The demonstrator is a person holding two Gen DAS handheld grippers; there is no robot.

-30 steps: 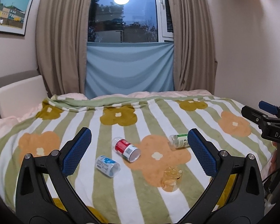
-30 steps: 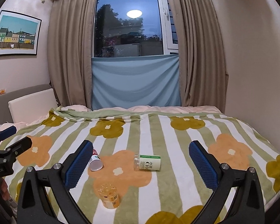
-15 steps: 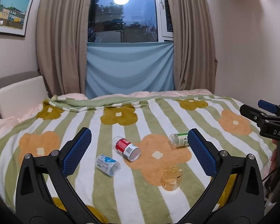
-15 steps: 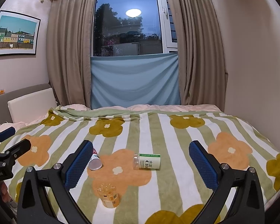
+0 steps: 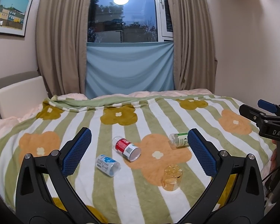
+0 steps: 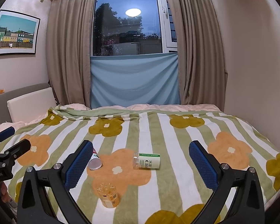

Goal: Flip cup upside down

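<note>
Several small cups sit on the flowered blanket. A clear amber cup point(image 5: 172, 177) stands with its bottom up; it also shows in the right wrist view point(image 6: 108, 194). A red-label cup point(image 5: 127, 148), a blue-label cup point(image 5: 107, 165) and a green-label cup point(image 5: 178, 140) lie on their sides. The green-label cup point(image 6: 147, 161) lies ahead of my right gripper point(image 6: 140, 166). My left gripper point(image 5: 139, 153) is open and empty, above the near blanket. My right gripper is open and empty too. The red-label cup point(image 6: 94, 160) is partly hidden behind its left finger.
The bed's striped blanket point(image 5: 121, 196) reaches to pink bedding, curtains point(image 5: 63, 43) and a blue cloth point(image 5: 129, 69) at the window. A wall point(image 6: 257, 56) stands at the right, a headboard cushion point(image 5: 18, 95) at the left. The right gripper's side shows at the left view's edge point(image 5: 267, 119).
Both grippers have drifted very slightly; the cups have not moved.
</note>
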